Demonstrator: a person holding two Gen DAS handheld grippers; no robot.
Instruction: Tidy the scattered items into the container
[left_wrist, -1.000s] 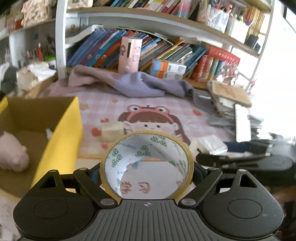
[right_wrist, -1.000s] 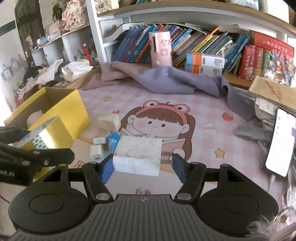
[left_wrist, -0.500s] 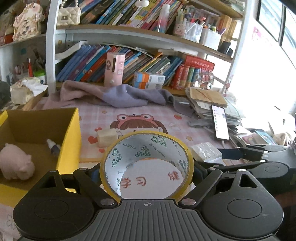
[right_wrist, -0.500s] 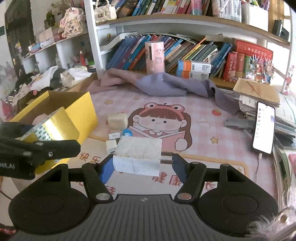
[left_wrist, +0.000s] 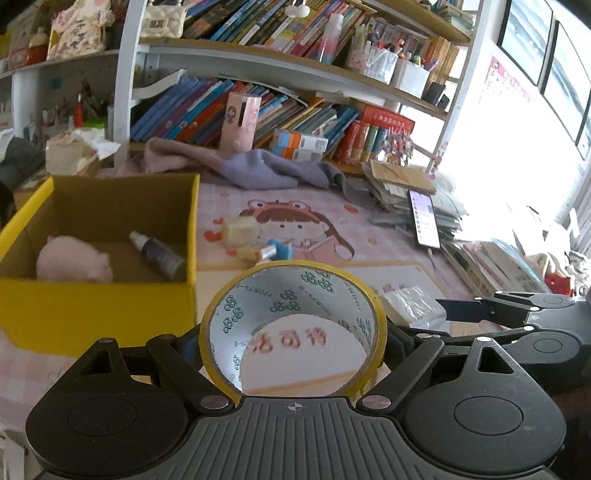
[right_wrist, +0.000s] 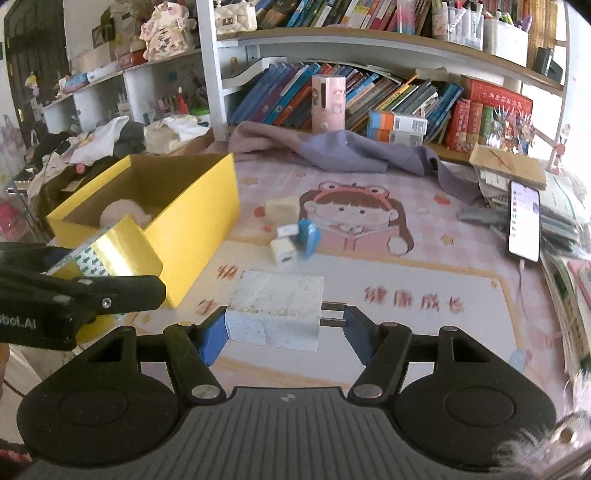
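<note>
My left gripper (left_wrist: 293, 341) is shut on a yellow tape roll (left_wrist: 258, 295), held above the mat just right of the yellow box (left_wrist: 110, 314). The box holds a pink plush pig (left_wrist: 72, 260) and a small spray bottle (left_wrist: 159, 253). My right gripper (right_wrist: 284, 326) is shut on a white plug charger (right_wrist: 277, 306), held above the mat to the right of the box (right_wrist: 207, 210). The tape roll (right_wrist: 107, 247) and the left gripper (right_wrist: 79, 295) show at the left of the right wrist view. On the mat lie a cream block (right_wrist: 282, 208), two small white chargers (right_wrist: 283, 251) and a blue item (right_wrist: 308, 236).
A purple cloth (right_wrist: 343, 151) and a pink cylinder (right_wrist: 328, 103) lie at the back below the bookshelf. A phone (right_wrist: 524, 221) rests on stacked papers at the right. A clear plastic packet (left_wrist: 410, 306) shows beside the right gripper. Clutter piles stand left of the box.
Both grippers have risen and drawn back from the mat with their items. The left one has swung so that the box's inside and the scattered items show more fully.
</note>
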